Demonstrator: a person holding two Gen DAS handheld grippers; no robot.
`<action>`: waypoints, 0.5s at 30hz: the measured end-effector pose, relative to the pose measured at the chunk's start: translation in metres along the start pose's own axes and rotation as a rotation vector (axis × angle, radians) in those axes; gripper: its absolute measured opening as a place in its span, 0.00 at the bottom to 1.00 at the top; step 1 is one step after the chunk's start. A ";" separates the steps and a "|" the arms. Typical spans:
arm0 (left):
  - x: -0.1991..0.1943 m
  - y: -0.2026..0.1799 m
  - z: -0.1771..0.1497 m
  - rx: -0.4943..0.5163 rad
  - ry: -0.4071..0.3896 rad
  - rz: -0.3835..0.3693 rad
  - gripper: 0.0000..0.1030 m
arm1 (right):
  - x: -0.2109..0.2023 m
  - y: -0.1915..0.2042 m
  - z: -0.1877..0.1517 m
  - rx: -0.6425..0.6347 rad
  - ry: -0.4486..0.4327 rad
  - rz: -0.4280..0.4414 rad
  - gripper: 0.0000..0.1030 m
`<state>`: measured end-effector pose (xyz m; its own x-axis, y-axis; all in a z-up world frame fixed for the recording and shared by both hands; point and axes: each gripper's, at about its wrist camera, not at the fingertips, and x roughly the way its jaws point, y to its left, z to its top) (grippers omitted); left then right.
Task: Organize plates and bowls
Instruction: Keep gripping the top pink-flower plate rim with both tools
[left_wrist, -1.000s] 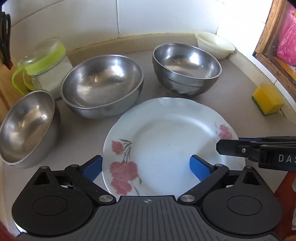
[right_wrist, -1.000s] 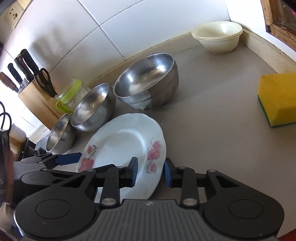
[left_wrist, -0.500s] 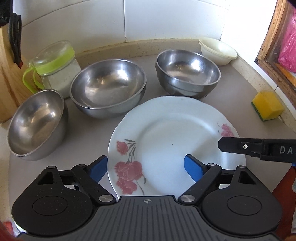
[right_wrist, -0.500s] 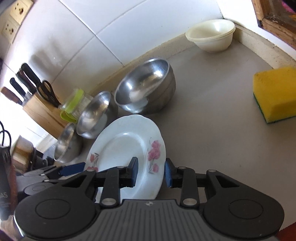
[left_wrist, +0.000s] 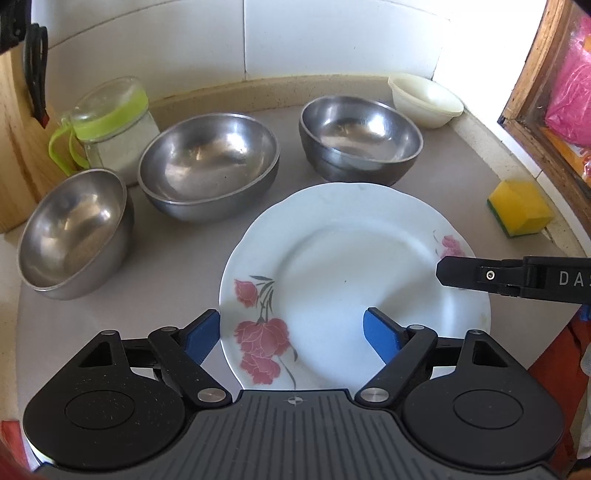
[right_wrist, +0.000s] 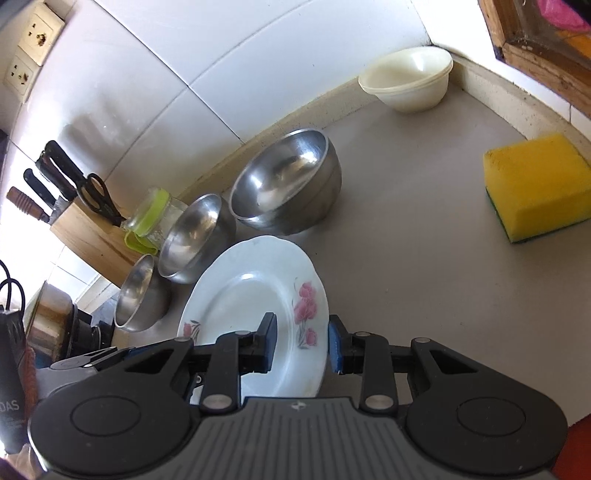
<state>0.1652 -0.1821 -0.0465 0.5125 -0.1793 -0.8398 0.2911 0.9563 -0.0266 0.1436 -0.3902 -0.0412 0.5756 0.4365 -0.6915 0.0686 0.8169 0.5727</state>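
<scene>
A white plate with pink flowers (left_wrist: 343, 273) is held above the counter; it also shows in the right wrist view (right_wrist: 255, 299). My right gripper (right_wrist: 301, 345) is shut on the plate's right rim, one pad above and one below. My left gripper (left_wrist: 291, 334) is open over the plate's near edge and holds nothing. Three steel bowls stand behind: a small one at left (left_wrist: 70, 232), a wide one in the middle (left_wrist: 208, 166), and a stacked pair at right (left_wrist: 360, 138). Cream bowls (left_wrist: 424, 99) are stacked in the far corner.
A glass jar with a green lid (left_wrist: 110, 125) stands by a wooden knife block (right_wrist: 88, 236) at the left. A yellow sponge (left_wrist: 519, 206) lies near the right wall, below a wooden window frame (left_wrist: 535, 92). Tiled wall runs along the back.
Both grippers have risen and drawn back from the bowls. The plate has come up with the right gripper. The left gripper stays open.
</scene>
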 end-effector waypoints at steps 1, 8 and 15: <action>-0.002 0.000 0.000 0.002 -0.005 -0.003 0.85 | -0.003 0.001 0.000 0.000 -0.004 0.003 0.33; -0.022 0.003 -0.007 0.001 -0.030 0.008 0.85 | -0.018 0.013 -0.007 -0.006 0.004 0.027 0.33; -0.044 0.013 -0.027 -0.022 -0.032 0.031 0.85 | -0.025 0.026 -0.025 -0.026 0.047 0.064 0.33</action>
<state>0.1245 -0.1560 -0.0248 0.5467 -0.1563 -0.8226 0.2565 0.9665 -0.0131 0.1103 -0.3702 -0.0196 0.5391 0.5051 -0.6740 0.0109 0.7960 0.6052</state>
